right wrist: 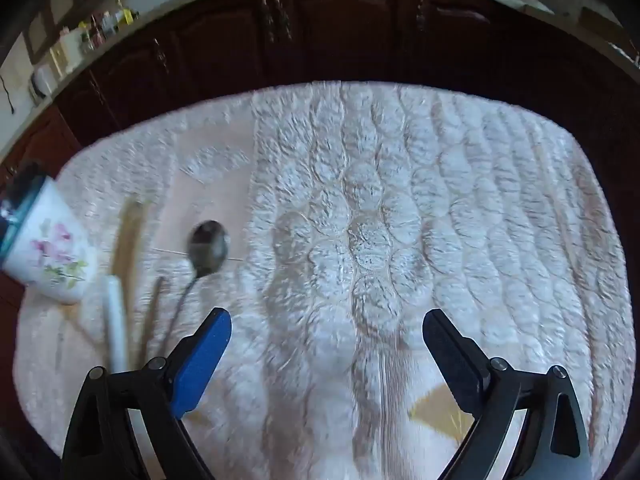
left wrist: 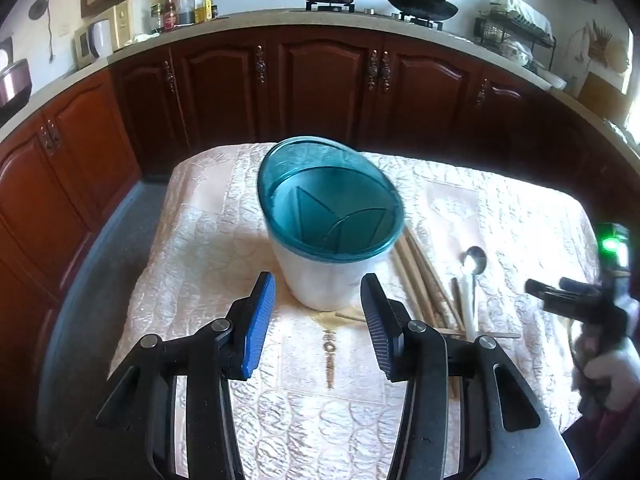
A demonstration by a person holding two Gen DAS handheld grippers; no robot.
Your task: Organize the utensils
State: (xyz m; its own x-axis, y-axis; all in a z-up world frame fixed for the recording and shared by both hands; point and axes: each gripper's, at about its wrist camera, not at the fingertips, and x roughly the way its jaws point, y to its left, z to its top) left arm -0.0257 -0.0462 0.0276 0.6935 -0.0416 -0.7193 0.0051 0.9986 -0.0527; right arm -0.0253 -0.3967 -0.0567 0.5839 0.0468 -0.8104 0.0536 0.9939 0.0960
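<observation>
A white utensil holder with a teal rim (left wrist: 328, 232) stands on the quilted tablecloth, just beyond my left gripper (left wrist: 318, 294), which is open and empty. Right of it lie several wooden chopsticks (left wrist: 420, 284), a metal spoon (left wrist: 474, 264) and a white-handled utensil (left wrist: 467, 304). In the right wrist view the holder (right wrist: 48, 252) shows at far left with a flower print, then the chopsticks (right wrist: 126, 236), the white handle (right wrist: 116, 320) and the spoon (right wrist: 208, 246). My right gripper (right wrist: 326, 330) is open and empty, over the cloth right of the spoon.
The table (left wrist: 192, 264) carries a pale quilted cloth and its edges drop to a grey floor on the left. Dark wooden cabinets (left wrist: 320, 80) with a worktop, pots and bottles stand behind. The right gripper's body (left wrist: 592, 300) shows at the left view's right edge.
</observation>
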